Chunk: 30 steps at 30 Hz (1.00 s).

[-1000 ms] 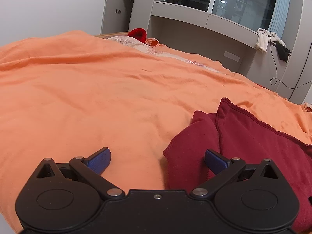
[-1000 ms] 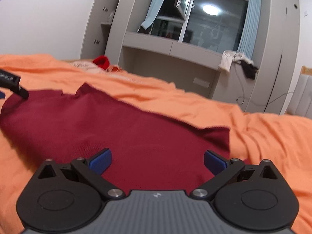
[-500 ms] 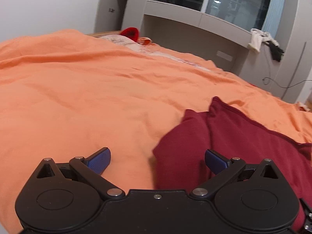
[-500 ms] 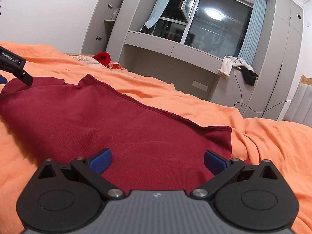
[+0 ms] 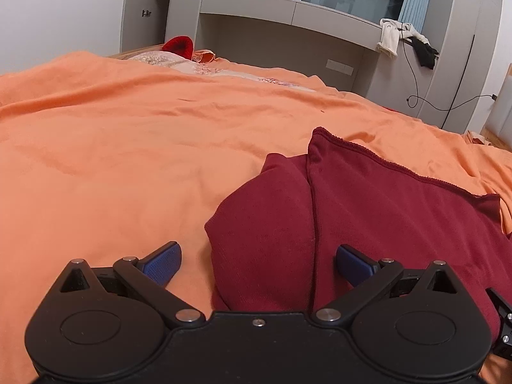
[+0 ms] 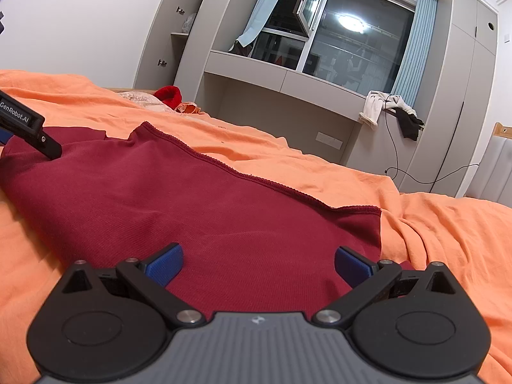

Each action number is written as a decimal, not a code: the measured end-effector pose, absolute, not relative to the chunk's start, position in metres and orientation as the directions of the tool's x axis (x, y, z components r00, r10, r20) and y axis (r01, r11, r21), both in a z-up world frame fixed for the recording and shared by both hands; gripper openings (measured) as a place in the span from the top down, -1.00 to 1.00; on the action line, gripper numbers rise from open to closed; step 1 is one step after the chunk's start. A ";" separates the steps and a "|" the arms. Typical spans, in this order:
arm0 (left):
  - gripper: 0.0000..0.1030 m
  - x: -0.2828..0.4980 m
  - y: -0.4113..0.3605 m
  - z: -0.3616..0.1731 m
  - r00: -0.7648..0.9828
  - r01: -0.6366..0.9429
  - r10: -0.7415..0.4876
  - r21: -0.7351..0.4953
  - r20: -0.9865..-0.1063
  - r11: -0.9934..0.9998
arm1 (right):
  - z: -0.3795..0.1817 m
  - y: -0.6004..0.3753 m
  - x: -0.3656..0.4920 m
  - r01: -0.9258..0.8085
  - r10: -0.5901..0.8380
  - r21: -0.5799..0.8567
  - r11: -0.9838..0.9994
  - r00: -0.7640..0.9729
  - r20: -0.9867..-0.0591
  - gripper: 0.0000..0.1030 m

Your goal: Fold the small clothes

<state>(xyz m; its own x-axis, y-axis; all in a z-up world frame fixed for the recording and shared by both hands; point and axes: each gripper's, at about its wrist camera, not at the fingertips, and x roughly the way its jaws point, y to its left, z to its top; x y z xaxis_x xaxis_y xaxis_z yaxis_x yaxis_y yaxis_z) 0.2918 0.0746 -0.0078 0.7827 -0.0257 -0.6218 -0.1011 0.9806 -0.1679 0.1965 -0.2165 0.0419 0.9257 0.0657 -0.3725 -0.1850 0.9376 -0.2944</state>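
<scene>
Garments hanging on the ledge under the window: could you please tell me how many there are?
2: a white garment draped over the ledge's right end, and a black garment hanging just to its right. More may be hidden behind them.

A bedroom in a home, shown by a wide bed covered with a rumpled orange cotton bedspread (image 5: 134,147) that fills most of both views. Beyond the far edge of the bed stands a built-in grey cabinet unit with an open recessed alcove (image 6: 275,108), and above that a large dark window (image 6: 355,44) reflecting a round ceiling light, with pale blue curtains (image 6: 412,41) at its sides. On the unit's ledge to the right of the bed hang a cream garment (image 6: 372,108) and a black garment (image 6: 408,124), with a black cable (image 6: 425,176) trailing down below them, and a bright red fabric item (image 5: 179,46) lies at the bed's far left end.
</scene>
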 end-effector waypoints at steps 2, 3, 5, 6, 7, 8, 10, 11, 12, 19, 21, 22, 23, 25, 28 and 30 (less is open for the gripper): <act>-0.99 0.292 0.075 -0.008 0.783 -0.101 -0.026 -0.168 -0.622 0.980 | 0.042 -0.216 0.196 -0.185 0.066 -0.294 0.938 0.925 -0.373 -1.00; -0.99 0.292 0.075 -0.008 0.783 -0.101 -0.026 -0.168 -0.622 0.981 | 0.042 -0.217 0.197 -0.185 0.065 -0.294 0.938 0.925 -0.373 -1.00; -0.99 0.293 0.074 -0.008 0.781 -0.103 -0.023 -0.166 -0.624 0.981 | 0.042 -0.217 0.196 -0.185 0.066 -0.294 0.938 0.926 -0.373 -1.00; -0.99 0.293 0.074 -0.009 0.780 -0.103 -0.022 -0.163 -0.625 0.981 | 0.042 -0.217 0.197 -0.185 0.066 -0.294 0.938 0.926 -0.373 -1.00; -0.99 0.293 0.073 -0.009 0.779 -0.104 -0.018 -0.158 -0.627 0.982 | 0.042 -0.217 0.196 -0.185 0.066 -0.294 0.938 0.925 -0.373 -1.00; -0.99 0.294 0.073 -0.010 0.777 -0.105 -0.015 -0.153 -0.629 0.983 | 0.042 -0.217 0.197 -0.185 0.066 -0.294 0.938 0.926 -0.373 -1.00; -0.99 0.294 0.072 -0.011 0.774 -0.108 -0.008 -0.145 -0.633 0.983 | 0.042 -0.217 0.197 -0.185 0.066 -0.294 0.938 0.926 -0.373 -1.00; -0.99 0.295 0.072 -0.011 0.775 -0.109 -0.007 -0.144 -0.632 0.984 | 0.042 -0.217 0.197 -0.185 0.066 -0.294 0.938 0.926 -0.373 -1.00; -0.99 0.295 0.072 -0.011 0.776 -0.110 -0.007 -0.145 -0.631 0.983 | 0.042 -0.217 0.197 -0.185 0.066 -0.294 0.938 0.925 -0.373 -1.00; -0.99 0.305 0.092 -0.012 0.782 -0.048 -0.099 -0.218 -0.615 0.975 | 0.041 -0.217 0.197 -0.185 0.066 -0.293 0.938 0.925 -0.373 -1.00; -0.99 0.311 0.098 -0.014 0.777 -0.017 -0.137 -0.238 -0.614 0.971 | 0.041 -0.217 0.197 -0.185 0.066 -0.293 0.938 0.926 -0.373 -1.00; -0.99 0.312 0.101 -0.015 0.773 -0.007 -0.158 -0.257 -0.614 0.966 | 0.041 -0.217 0.197 -0.185 0.066 -0.293 0.938 0.926 -0.373 -1.00; -0.99 0.314 0.103 -0.016 0.771 -0.003 -0.173 -0.275 -0.613 0.961 | 0.041 -0.217 0.197 -0.185 0.066 -0.293 0.938 0.925 -0.373 -1.00; -0.99 0.314 0.104 -0.016 0.770 0.015 -0.201 -0.297 -0.606 0.955 | 0.041 -0.217 0.197 -0.185 0.066 -0.292 0.938 0.925 -0.374 -1.00; -0.98 0.314 0.101 -0.017 0.765 0.035 -0.228 -0.314 -0.603 0.949 | 0.041 -0.217 0.197 -0.185 0.066 -0.293 0.938 0.925 -0.373 -1.00; -0.91 0.315 0.099 -0.017 0.765 0.032 -0.220 -0.306 -0.606 0.952 | 0.041 -0.217 0.197 -0.185 0.066 -0.293 0.938 0.925 -0.373 -1.00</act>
